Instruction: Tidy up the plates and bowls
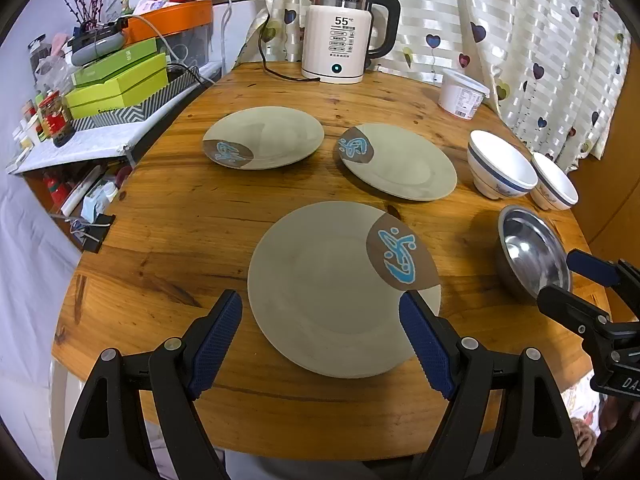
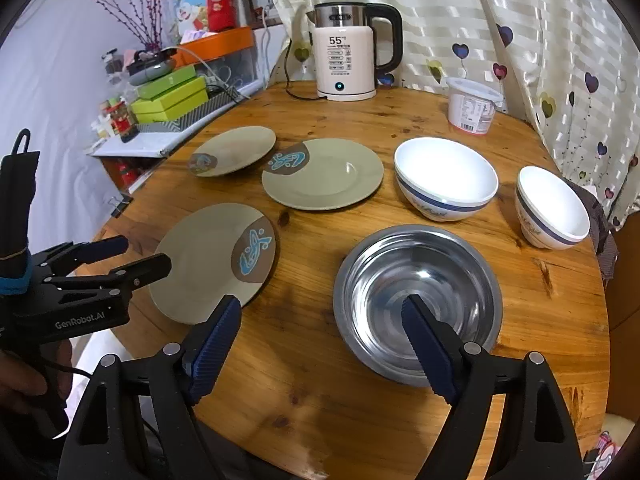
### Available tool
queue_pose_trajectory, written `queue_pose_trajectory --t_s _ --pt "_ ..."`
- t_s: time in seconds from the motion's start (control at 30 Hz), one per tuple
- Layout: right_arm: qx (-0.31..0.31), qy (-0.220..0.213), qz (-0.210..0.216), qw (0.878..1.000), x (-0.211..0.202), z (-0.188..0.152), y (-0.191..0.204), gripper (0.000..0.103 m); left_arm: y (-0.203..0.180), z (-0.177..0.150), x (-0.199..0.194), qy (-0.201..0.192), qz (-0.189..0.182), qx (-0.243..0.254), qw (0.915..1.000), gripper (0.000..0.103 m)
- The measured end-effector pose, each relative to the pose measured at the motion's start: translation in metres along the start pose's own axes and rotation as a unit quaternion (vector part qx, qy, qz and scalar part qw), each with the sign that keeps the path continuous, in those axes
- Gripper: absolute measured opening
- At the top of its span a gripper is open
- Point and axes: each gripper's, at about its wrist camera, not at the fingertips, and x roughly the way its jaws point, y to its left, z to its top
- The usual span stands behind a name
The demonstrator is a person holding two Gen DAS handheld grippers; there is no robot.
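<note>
My left tool hangs w/ jaws wide apart, nothing between them, over the near edge of the nearest plate; the blue pads sit either side of its front rim, not touching as far as I can tell. My right tool is also spread wide, empty, one finger over the steel bowl and the other just past the same plate's rim.

Count: 3 plates, all greenish-grey w/ a brown patch and blue mark. Nearest one front-left; 2nd plate mid-worktop; 3rd plate farther left, close beside the 2nd, touching or overlapping I can't tell. All lie flat, unstacked.

3 bowls: the steel one front-right, upright, empty. Behind it 2 white bowls w/ blue bands: bigger white bowl and smaller white bowl at the right edge, near each other, upright.

Farther back on the round wooden worktop: 1 kettle reading 55, and 1 white lidded tub to its right.
</note>
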Motion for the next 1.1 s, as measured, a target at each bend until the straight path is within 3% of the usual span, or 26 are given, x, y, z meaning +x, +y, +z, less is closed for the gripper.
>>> queue_pose_trajectory --t_s 0.8,1.1 --pt "0.009 0.018 0.044 0.999 0.022 0.027 0.013 0.068 0.029 0.014 0.003 -0.018 -0.009 -0.024 0.9995 0.081" --pt "-0.017 0.021 0.087 0.996 0.037 0.052 0.031 0.066 0.043 0.026 0.009 -0.021 -0.006 -0.017 0.9996 0.081"
